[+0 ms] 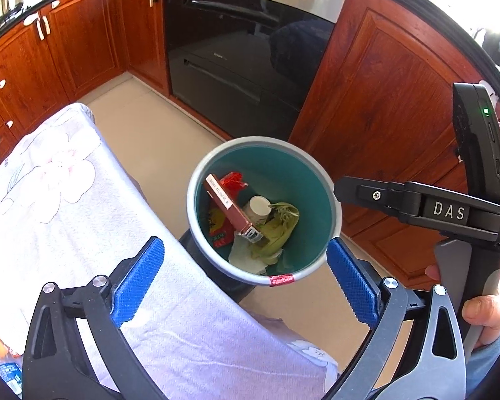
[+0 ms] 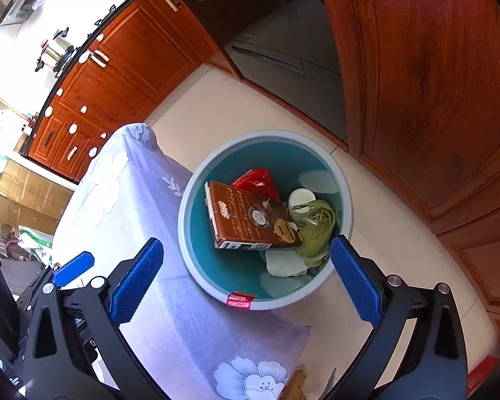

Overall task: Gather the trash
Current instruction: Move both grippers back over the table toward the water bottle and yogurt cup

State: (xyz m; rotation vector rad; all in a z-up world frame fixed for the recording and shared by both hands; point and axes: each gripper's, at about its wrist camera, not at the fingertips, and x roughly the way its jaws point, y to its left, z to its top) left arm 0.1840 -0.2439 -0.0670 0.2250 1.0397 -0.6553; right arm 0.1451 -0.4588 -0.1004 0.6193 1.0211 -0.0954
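Observation:
A round bin (image 1: 266,141) (image 2: 270,135) with a grey rim and teal inside stands on the floor against the table's corner. In it lie a brown box (image 1: 226,206) (image 2: 250,216), a red wrapper (image 1: 233,180) (image 2: 256,178), a white cup (image 1: 260,206) (image 2: 301,198), a green bag (image 1: 280,230) (image 2: 316,230) and white paper. My left gripper (image 1: 245,250) hangs open above the bin with nothing between its blue pads. My right gripper (image 2: 246,246) is also open and empty over the bin. One of its black fingers (image 1: 360,193) reaches in from the right, just past the rim.
A table under a pale flowered cloth (image 1: 66,200) (image 2: 133,183) fills the left. Wooden cabinets (image 1: 383,100) and a black oven (image 1: 250,50) line the far side, across a strip of beige floor (image 1: 150,126). A hand (image 1: 486,310) holds the right gripper's handle.

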